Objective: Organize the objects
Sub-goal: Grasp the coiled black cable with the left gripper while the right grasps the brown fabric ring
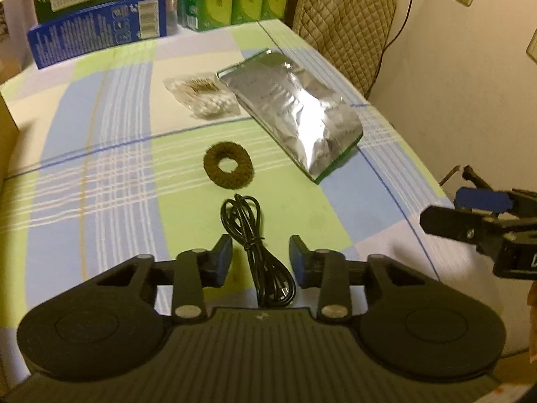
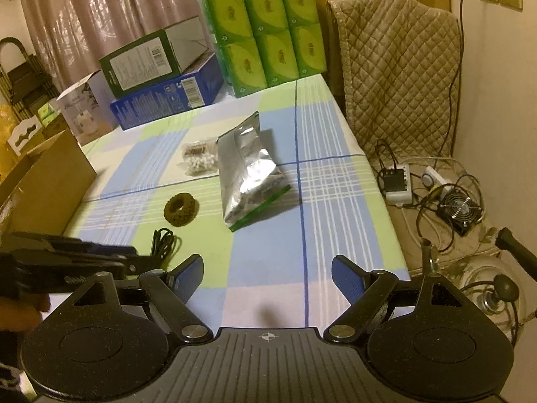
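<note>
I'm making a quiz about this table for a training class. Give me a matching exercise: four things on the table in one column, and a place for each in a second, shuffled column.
Things:
1. black cable
2. brown hair tie
3. silver pouch
4. bag of cotton swabs

Places:
A. right beside the silver pouch, farther from the camera than the hair tie
B. between the open left tongs
C. nearest the table's right edge
D. just past the cable's loop

Pairs: 1-B, 2-D, 3-C, 4-A
</note>
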Available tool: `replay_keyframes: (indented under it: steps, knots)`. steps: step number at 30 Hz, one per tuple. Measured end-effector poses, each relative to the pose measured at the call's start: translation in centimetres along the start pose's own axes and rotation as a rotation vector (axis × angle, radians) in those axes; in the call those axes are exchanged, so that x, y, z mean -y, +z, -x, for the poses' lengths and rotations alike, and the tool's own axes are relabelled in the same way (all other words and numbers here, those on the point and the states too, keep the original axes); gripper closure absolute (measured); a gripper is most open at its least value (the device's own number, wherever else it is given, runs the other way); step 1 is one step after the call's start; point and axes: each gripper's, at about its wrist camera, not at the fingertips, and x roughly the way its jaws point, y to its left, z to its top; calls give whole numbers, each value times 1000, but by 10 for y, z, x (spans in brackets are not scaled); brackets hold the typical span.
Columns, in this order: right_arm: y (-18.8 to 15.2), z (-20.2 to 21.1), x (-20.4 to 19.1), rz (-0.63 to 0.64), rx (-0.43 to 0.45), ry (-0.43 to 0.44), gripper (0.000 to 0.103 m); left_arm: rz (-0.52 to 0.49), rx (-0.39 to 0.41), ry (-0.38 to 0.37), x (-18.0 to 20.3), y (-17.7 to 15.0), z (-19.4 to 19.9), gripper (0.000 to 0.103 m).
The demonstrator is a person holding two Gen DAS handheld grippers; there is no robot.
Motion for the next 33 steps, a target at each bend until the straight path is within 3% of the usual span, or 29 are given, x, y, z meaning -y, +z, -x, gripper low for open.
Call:
replay_keyframes:
  steps: [7,14,19,25,30,33]
  knots:
    - [2,-16,-6,13,-14,9,22,1,-16,37,-8,-3,-7,92]
    - [7,-37,-35,80,-17,83,22,115,20,139,-53,-11,10,92]
    - [16,-64,-65,159,-14,143,23,128,59,206,-75,-7,14,92]
    - [23,-105,-90,222,-16,164,23,156,79,194,-87,-6,14,92]
    - [27,-138,-99,250,-7,133,24,189,88,168,-95,-6,12,92]
    - [24,-153,-104,286,-17,118,32,186,88,158,-95,-7,10,92]
